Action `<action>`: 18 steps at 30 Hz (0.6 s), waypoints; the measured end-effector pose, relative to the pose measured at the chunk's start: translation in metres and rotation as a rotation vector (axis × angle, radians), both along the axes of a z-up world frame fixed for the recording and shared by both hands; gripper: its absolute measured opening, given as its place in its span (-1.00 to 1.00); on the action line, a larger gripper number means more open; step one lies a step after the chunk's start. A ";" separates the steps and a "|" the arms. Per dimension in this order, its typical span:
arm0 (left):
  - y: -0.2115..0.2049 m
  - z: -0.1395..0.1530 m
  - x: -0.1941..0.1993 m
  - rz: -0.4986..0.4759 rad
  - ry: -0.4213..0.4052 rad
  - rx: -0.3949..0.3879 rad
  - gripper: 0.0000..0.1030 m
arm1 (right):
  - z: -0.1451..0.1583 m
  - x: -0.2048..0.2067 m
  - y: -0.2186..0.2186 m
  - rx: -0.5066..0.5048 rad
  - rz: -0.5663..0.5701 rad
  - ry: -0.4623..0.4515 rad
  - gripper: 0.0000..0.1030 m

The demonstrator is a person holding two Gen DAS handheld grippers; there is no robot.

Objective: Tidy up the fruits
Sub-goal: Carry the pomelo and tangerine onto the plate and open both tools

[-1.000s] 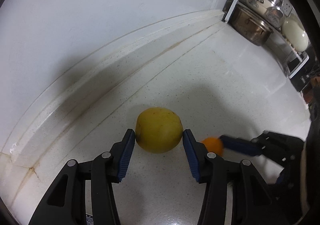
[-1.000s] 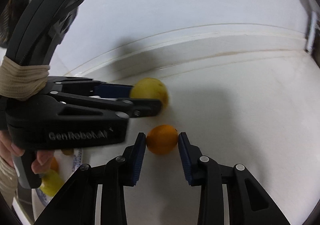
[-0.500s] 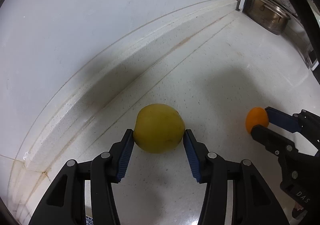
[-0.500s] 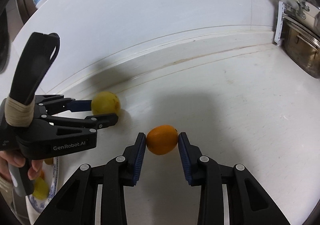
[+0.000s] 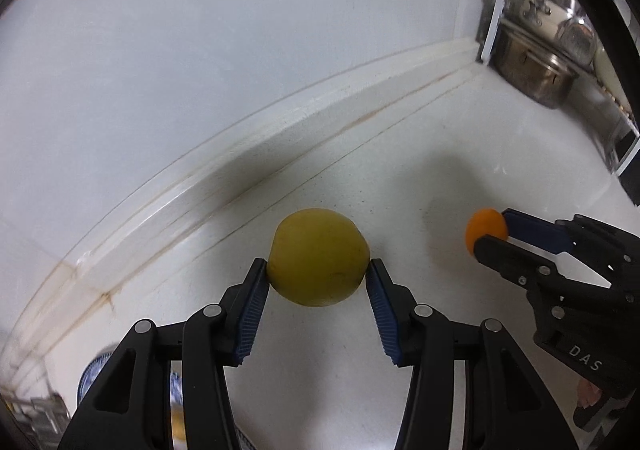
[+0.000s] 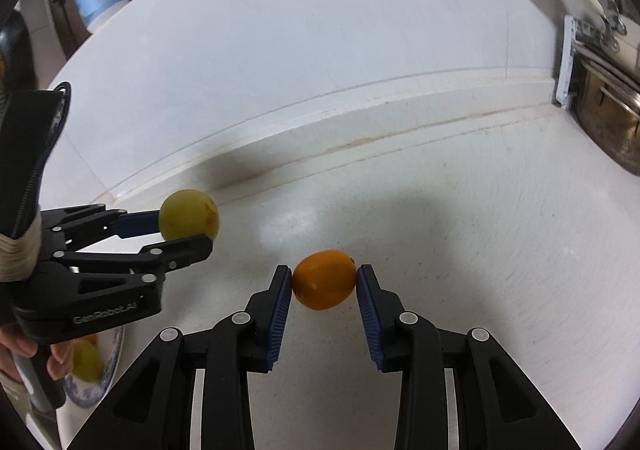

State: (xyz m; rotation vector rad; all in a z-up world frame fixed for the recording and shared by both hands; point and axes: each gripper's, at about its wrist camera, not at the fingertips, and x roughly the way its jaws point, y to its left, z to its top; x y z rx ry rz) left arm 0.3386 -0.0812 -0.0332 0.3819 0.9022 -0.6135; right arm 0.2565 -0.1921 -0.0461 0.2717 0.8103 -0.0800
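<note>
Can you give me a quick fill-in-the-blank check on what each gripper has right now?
1. The left gripper is shut on a ____ fruit.
2. The right gripper is shut on an ____.
3. A blue-patterned ____ with more fruit sits at the lower left of the right wrist view.
4. A steel ____ stands at the counter's far right.

Missing words: yellow; orange; plate; pot

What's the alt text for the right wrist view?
The right hand-held gripper is shut on a small orange fruit above a white counter. At left, the left hand-held gripper holds a yellow fruit; a blue-patterned plate with more fruit sits below it.
</note>
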 end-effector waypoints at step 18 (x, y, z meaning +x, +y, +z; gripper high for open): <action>0.065 0.039 -0.081 0.189 -0.123 -0.155 -0.06 | 0.052 -0.034 0.041 -0.050 0.200 -0.132 -0.32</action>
